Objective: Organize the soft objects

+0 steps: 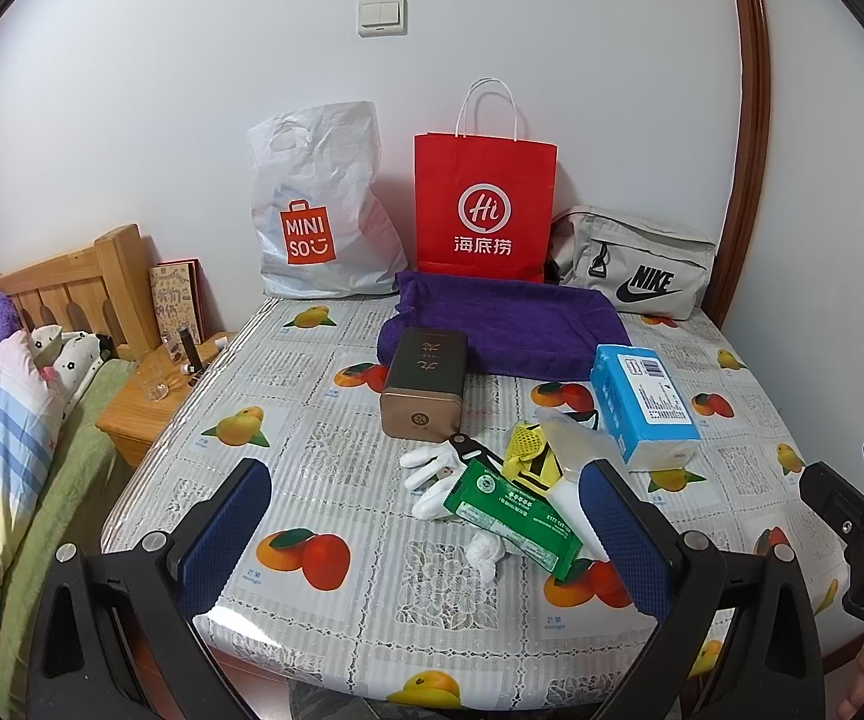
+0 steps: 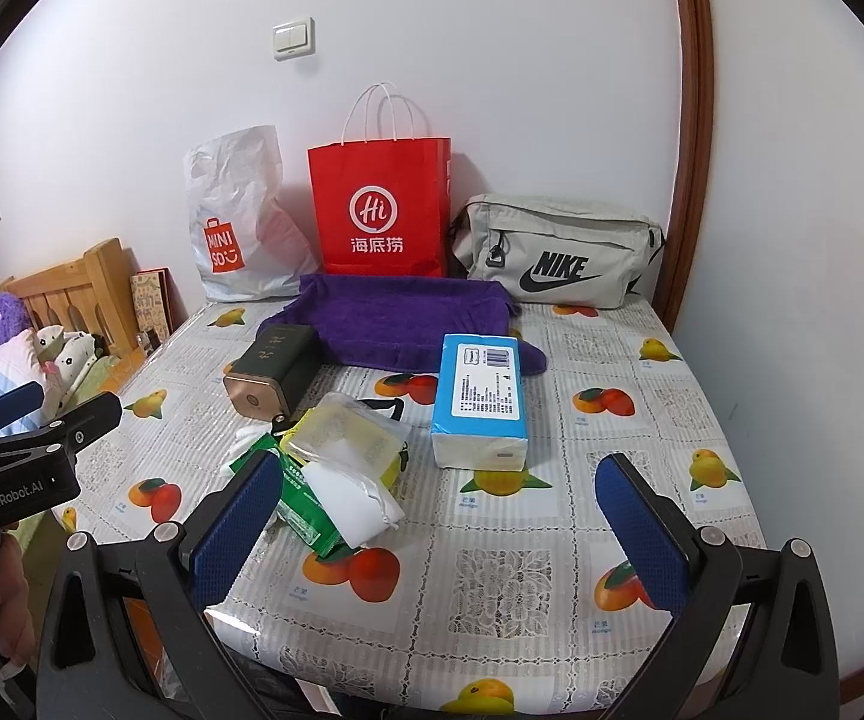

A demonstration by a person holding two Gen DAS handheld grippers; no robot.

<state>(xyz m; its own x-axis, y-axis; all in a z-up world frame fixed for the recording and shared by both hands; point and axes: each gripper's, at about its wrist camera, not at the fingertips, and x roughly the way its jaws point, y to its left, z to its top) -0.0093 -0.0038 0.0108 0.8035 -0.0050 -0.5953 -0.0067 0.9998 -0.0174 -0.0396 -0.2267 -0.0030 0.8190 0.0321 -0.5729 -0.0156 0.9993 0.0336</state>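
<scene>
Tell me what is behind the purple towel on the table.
Behind the purple towel stand a white plastic bag, a red paper bag and a grey pouch, all along the wall. What the bags hold cannot be seen, and the towel hides the red bag's bottom edge.

On the table: 3 bags – white plastic bag, red paper bag, grey Nike pouch. 1 purple towel, 1 tissue pack, 1 tin, 1 green wipes pkt, 1 white glove.
</scene>
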